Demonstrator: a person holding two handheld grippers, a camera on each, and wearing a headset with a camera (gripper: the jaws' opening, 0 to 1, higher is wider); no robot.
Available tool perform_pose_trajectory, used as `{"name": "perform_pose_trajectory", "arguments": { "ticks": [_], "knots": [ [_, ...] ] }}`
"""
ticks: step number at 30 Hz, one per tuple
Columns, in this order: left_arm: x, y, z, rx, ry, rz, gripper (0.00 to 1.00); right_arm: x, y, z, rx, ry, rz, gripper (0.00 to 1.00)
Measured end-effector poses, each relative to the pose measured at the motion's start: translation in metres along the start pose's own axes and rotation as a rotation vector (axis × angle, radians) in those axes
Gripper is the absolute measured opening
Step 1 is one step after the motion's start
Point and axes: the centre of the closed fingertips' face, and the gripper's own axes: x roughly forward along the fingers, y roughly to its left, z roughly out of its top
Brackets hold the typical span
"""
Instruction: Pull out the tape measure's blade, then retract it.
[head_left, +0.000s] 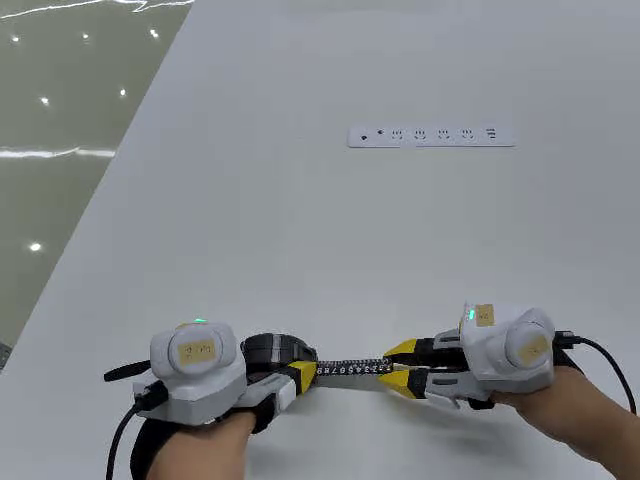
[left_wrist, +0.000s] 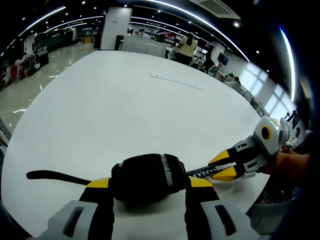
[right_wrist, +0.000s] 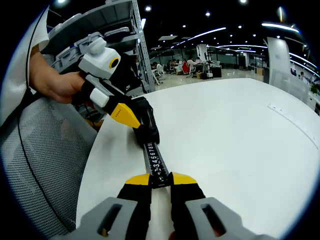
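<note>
At the near edge of the white table (head_left: 300, 220), two grippers hold one tape measure (head_left: 272, 350) with a short stretch of blade (head_left: 352, 368) showing.

Between the left gripper's (head_left: 290, 375) jaws sits the black case (left_wrist: 147, 177), clamped on both sides. Its strap (left_wrist: 55, 176) lies on the tabletop to the left of those jaws. From the case the numbered blade runs straight to the right gripper (head_left: 405, 365), whose yellow-tipped jaws are closed narrow on its far end. Whether the blade between the two sets of jaws touches the table, I cannot tell. Well beyond both sets of jaws lies a white power strip (head_left: 430, 136).
</note>
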Motion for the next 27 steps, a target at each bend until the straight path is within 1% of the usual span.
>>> {"name": "perform_pose_trajectory", "arguments": {
  "ticks": [1,3,7,15,17,22,27],
  "knots": [
    [0.000,0.001,0.000,-0.006,-0.001,0.000,0.54,-0.001,0.000,0.001,0.003,-0.006,0.001,0.12],
    [0.000,0.000,0.000,-0.005,-0.002,0.000,0.54,-0.001,0.000,0.001,-0.003,-0.003,0.002,0.12],
    [0.001,-0.002,0.000,0.025,0.001,0.005,0.54,-0.001,0.003,0.000,-0.006,0.006,0.012,0.12],
    [0.001,0.000,0.000,0.000,-0.011,0.016,0.57,-0.001,0.008,-0.002,0.007,-0.002,0.015,0.12],
    [0.002,0.000,0.001,0.002,-0.009,0.024,0.57,-0.001,0.007,-0.002,0.009,-0.006,0.009,0.12],
    [0.002,0.000,0.000,0.010,-0.017,0.042,0.58,-0.001,0.009,-0.001,0.012,-0.006,0.014,0.12],
    [0.003,-0.001,0.000,0.034,-0.021,0.063,0.58,-0.001,0.010,-0.001,0.019,-0.009,0.015,0.12]
  ]
}}
